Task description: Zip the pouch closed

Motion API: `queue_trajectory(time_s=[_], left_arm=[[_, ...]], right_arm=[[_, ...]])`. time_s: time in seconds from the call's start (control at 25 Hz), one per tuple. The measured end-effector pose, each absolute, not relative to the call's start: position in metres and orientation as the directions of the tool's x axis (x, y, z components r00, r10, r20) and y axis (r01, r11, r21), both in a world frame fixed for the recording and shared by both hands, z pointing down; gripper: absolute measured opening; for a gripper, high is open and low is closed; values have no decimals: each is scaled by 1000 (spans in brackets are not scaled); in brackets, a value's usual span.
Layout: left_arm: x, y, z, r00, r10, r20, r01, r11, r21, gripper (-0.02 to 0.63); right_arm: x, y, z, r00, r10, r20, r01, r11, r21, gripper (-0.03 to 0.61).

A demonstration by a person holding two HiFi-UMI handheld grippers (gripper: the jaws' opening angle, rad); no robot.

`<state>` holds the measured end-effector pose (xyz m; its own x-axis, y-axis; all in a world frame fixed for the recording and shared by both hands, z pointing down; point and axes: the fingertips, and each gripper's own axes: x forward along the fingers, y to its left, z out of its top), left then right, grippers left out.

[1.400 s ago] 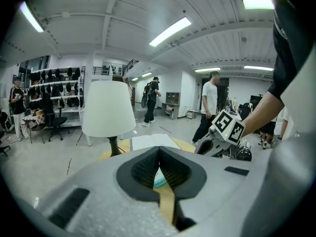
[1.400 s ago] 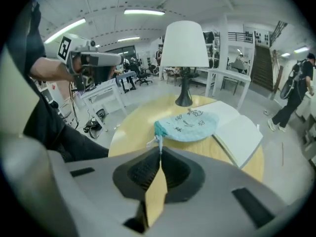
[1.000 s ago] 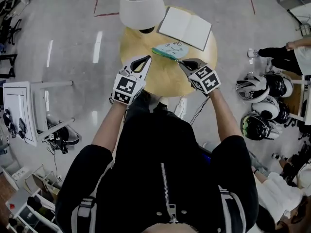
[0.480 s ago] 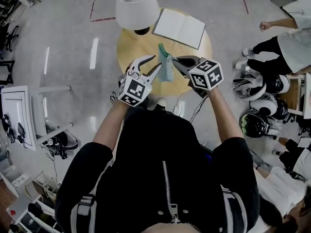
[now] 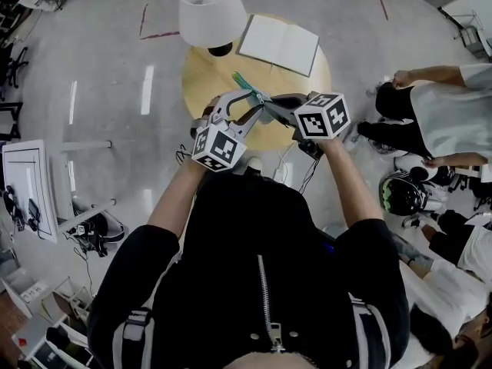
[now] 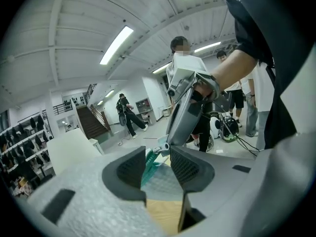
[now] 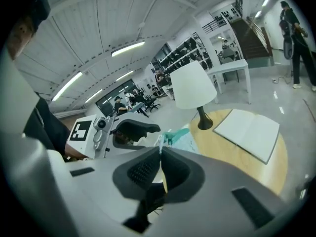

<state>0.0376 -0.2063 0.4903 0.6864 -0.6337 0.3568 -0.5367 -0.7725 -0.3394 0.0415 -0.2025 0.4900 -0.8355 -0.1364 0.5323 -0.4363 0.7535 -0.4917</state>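
Observation:
The teal pouch (image 5: 244,83) hangs in the air above the round wooden table (image 5: 211,71). My right gripper (image 5: 266,104) is shut on a thin tab at the pouch's edge, seen in the right gripper view as a pale sliver at the closed tips (image 7: 160,149), with the pouch (image 7: 178,134) beyond. My left gripper (image 5: 243,106) faces it from the left. Its jaws are opening. The pouch (image 6: 157,174) lies between the left gripper's (image 6: 158,154) pads without being pressed. The right gripper's tip (image 6: 165,143) shows just behind it.
A white lamp (image 5: 207,10) and an open notebook (image 5: 278,43) stand on the table's far side. People stand at the right, with helmets (image 5: 403,194) on the floor near them. A white desk (image 5: 31,179) is at the left.
The pouch went from lying on the table to hanging in the air. Both grippers rose and drew closer together. The left jaws went from shut to wide apart.

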Motion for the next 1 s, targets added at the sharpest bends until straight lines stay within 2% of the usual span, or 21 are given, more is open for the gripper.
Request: queue_trajectory(time_s=[0.08,0.2,0.32,0.48,1.0], left_arm=[[40,-204,490,693,-626,358,-527,-779,-341,150],[42,-199,490,710,-611,351,-517,-790,-330,100],[42,-197,491,716,-608,342,-521,-792,-318,87],[33,-198,489,714,-623,319,-555,-782,-285,27],[9,-211,498,713,-619,329,-592,-783,-189,11]], right_arm=[[42,-200,491,-836,-125,534,-431,751,-500,14],[43,-196,494,-833,-111,542,-425,755,-499,15],[43,-194,497,-833,-107,543,-424,754,-501,15],[38,-195,500,-829,-108,549,-426,758,-493,15],[13,-201,505,-811,-111,575,-426,784,-451,15]])
